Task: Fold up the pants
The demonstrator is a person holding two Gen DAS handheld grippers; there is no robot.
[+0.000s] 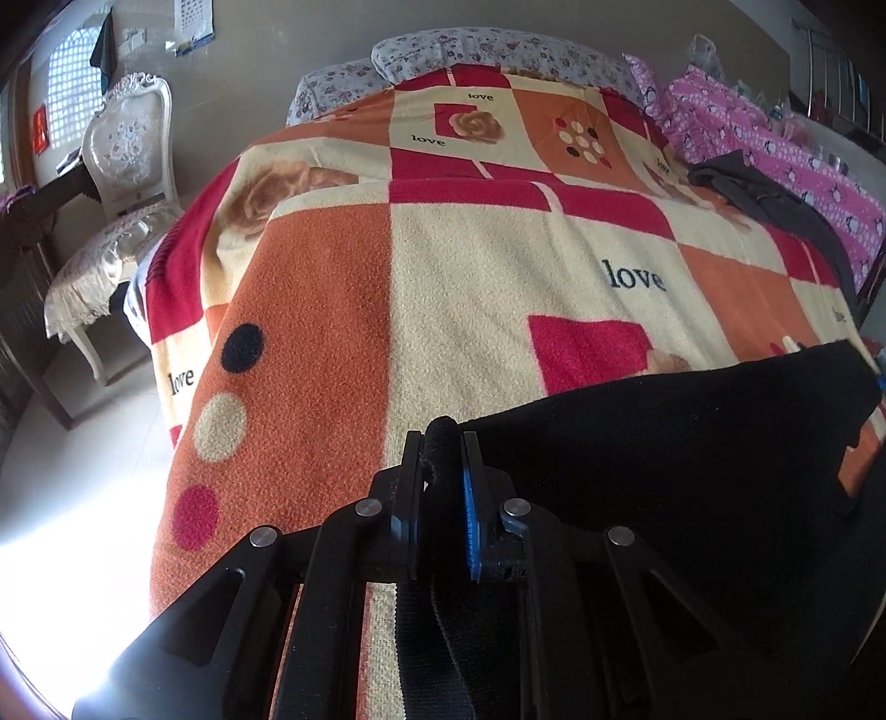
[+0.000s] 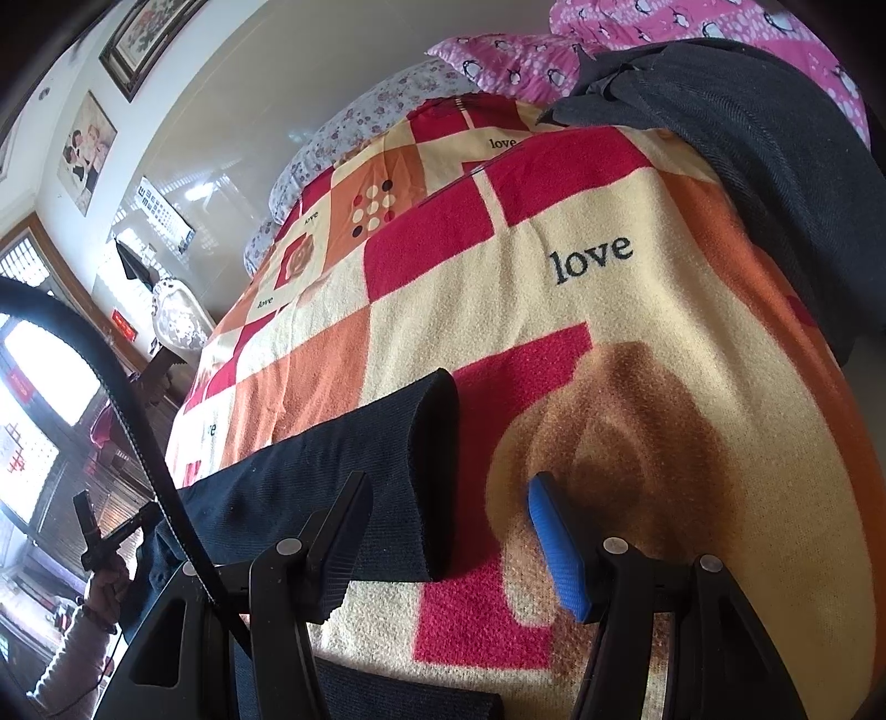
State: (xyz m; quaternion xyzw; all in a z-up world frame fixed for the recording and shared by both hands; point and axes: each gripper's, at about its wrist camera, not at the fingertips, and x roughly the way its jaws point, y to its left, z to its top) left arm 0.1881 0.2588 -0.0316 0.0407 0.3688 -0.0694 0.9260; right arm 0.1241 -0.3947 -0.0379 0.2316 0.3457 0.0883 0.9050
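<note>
Black pants lie on a bed covered by an orange, red and cream blanket. My left gripper is shut on a bunched edge of the pants, which spread out to its right. In the right wrist view a black pant leg lies across the blanket, its cuff end pointing away. My right gripper is open just above the blanket, the cuff between its fingers and under the left one. The blue pad touches nothing.
A second dark garment lies at the bed's far right beside a pink penguin-print quilt. Floral pillows sit at the headboard. A white ornate chair stands left of the bed. The other gripper's handle shows at left.
</note>
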